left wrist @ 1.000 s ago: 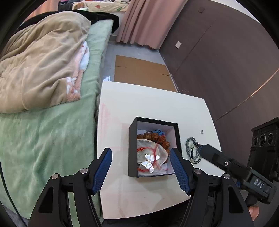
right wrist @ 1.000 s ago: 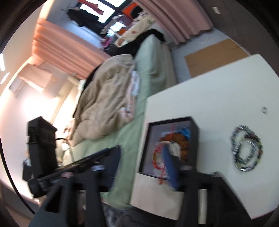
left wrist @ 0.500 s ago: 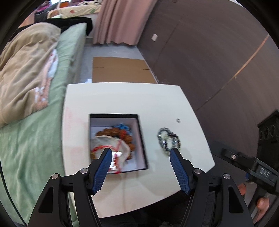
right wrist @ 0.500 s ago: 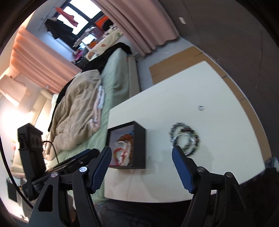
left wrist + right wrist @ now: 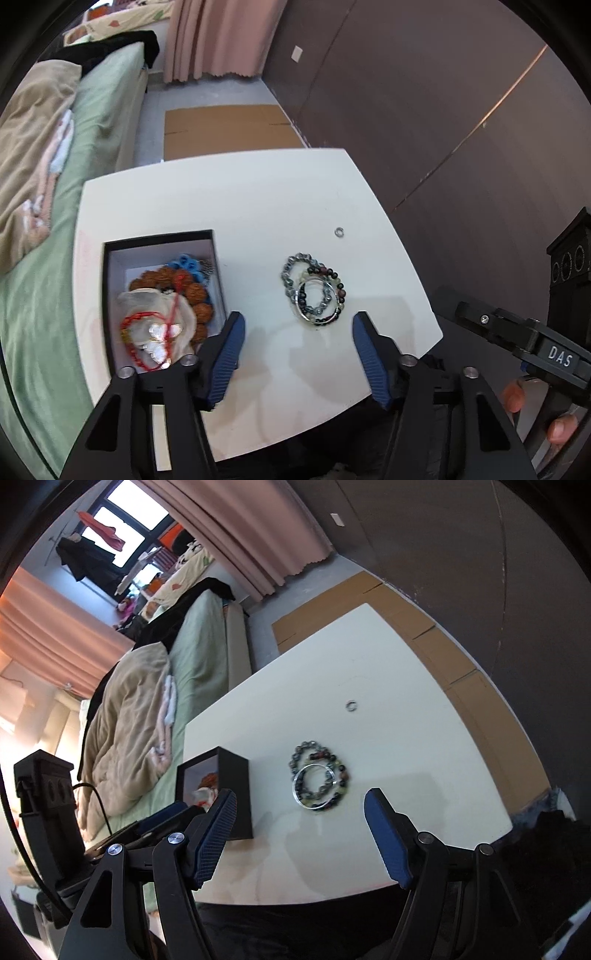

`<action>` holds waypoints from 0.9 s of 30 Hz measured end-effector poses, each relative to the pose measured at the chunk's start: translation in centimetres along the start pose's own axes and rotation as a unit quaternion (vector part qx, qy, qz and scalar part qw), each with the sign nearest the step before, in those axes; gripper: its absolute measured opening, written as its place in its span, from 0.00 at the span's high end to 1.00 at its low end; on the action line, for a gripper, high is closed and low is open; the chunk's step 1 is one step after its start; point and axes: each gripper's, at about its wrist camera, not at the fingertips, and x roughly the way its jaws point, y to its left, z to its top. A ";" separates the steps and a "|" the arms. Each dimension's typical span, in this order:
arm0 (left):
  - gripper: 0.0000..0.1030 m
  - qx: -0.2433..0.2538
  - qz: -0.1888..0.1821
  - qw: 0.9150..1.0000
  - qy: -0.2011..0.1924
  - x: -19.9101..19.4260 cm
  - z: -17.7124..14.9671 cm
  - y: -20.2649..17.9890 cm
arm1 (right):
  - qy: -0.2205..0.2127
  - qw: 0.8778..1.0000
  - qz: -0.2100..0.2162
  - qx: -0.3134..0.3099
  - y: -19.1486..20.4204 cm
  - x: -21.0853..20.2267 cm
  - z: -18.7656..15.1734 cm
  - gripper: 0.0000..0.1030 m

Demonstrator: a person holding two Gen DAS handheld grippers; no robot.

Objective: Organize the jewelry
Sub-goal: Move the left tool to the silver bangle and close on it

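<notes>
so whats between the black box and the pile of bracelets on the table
Nothing: only bare white table separates the black box from the bracelets, seen in both wrist views.

A white table (image 5: 258,206) with rounded corners carries everything, standing just beside a green-sheeted bed (image 5: 107,99) on its left. On the table's near left stands an open black box (image 5: 107,295) holding beaded jewelry, and to its right, apart from it, lies a small heap of bead bracelets and a silver bangle (image 5: 314,291). Farther right a small metal ring (image 5: 338,232) lies alone on the bare top.
</notes>
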 end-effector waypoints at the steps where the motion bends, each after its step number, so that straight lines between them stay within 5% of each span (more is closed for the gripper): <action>1: 0.51 0.000 0.001 1.000 0.006 0.5 0.1 -0.1 | 0.003 1.000 0.003 0.005 -0.5 0.2 0.1 0.30; 15: 0.51 0.004 0.016 0.997 0.073 7.7 0.8 -2.6 | 0.028 0.999 -0.004 0.027 -5.5 2.2 1.6 0.30; 27: 0.41 0.041 0.078 0.992 0.085 11.1 1.4 -4.0 | 0.008 0.997 0.008 0.077 -9.0 1.5 2.3 0.30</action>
